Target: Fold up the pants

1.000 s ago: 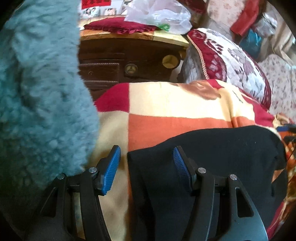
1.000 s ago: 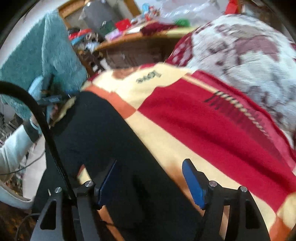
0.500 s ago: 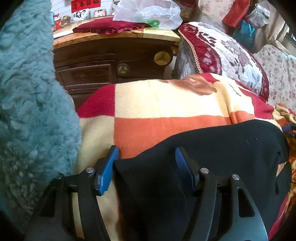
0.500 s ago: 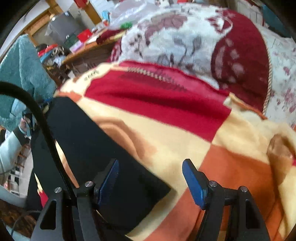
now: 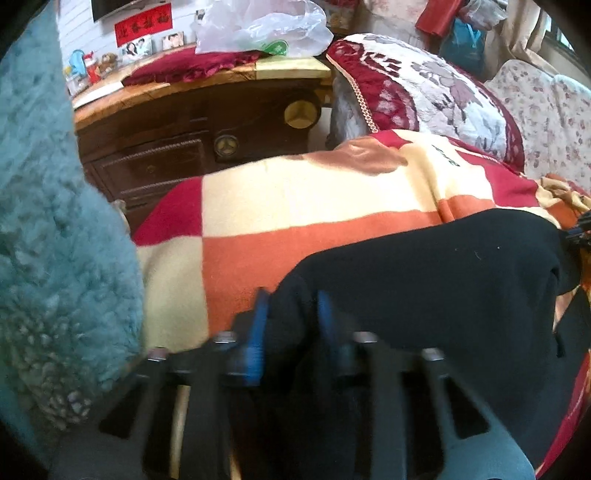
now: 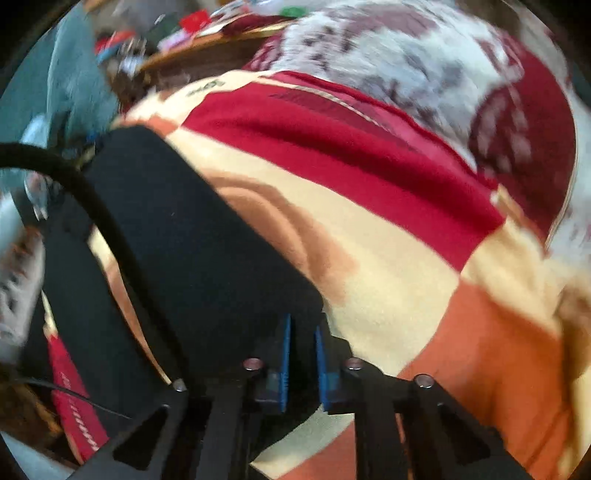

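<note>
Black pants (image 5: 443,288) lie flat on a checked red, cream and orange blanket (image 5: 295,199). In the left wrist view my left gripper (image 5: 291,314) stands at the pants' near left corner. Its jaws are closing, and its blue pads pinch a bunch of the black cloth. In the right wrist view the pants (image 6: 192,240) run up to the left over the blanket (image 6: 388,266). My right gripper (image 6: 302,343) is at their near corner, jaws closing, with the black corner caught between the narrow blue pads.
A fluffy teal cloth (image 5: 55,221) fills the left side, close to the left gripper. Behind the blanket stand a dark wooden cabinet (image 5: 192,140), a plastic bag (image 5: 258,26) and a red flowered pillow (image 5: 424,85). A black cable (image 6: 92,206) crosses the pants.
Both grippers stood wide open over the pants' edge; now each has closed onto a corner of the black cloth. The right view has swung and is blurred.
</note>
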A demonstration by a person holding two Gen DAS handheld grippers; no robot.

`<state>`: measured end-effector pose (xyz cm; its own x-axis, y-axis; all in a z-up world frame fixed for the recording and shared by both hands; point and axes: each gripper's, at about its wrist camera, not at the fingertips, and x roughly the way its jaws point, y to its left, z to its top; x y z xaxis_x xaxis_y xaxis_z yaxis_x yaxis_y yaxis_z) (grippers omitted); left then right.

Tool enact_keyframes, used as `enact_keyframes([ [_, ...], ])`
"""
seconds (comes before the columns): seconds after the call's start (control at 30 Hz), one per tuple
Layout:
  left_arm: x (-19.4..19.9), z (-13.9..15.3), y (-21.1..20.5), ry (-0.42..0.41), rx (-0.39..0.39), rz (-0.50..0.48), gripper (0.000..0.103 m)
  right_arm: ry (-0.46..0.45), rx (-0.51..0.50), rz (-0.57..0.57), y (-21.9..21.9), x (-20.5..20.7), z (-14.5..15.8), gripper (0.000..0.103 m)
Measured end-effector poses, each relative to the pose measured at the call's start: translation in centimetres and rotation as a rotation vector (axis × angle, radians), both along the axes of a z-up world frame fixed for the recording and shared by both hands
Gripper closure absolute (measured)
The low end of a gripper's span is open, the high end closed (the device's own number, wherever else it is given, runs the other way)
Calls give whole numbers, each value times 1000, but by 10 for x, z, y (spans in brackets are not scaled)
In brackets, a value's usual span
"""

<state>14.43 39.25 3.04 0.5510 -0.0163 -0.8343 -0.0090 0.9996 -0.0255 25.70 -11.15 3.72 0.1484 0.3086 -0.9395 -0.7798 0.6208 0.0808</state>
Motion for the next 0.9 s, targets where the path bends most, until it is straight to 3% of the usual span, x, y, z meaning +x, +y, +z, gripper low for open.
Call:
enact_keyframes([
  [0.13,-8,11,-9,-30,43,1,89,-119,-18,9,4,-7,32,94],
  [0.33,-50,53,-8,-162,-33,12,90,-240,52,-28,-10,-33,91,94],
  [0.5,-119,71,-12,-242,-85,13,90,-285,98,-27,-23,-83,117,97],
  [0.63,-173,55,-11,-239,-129,50,90,-246,119,-59,-46,-133,103,98],
  [0.8,-209,18,-22,-167,-185,111,90,-89,158,-142,-72,-165,57,98],
  [0.9,-225,10,-20,-187,-272,173,88,16,276,-227,-71,-170,46,98],
])
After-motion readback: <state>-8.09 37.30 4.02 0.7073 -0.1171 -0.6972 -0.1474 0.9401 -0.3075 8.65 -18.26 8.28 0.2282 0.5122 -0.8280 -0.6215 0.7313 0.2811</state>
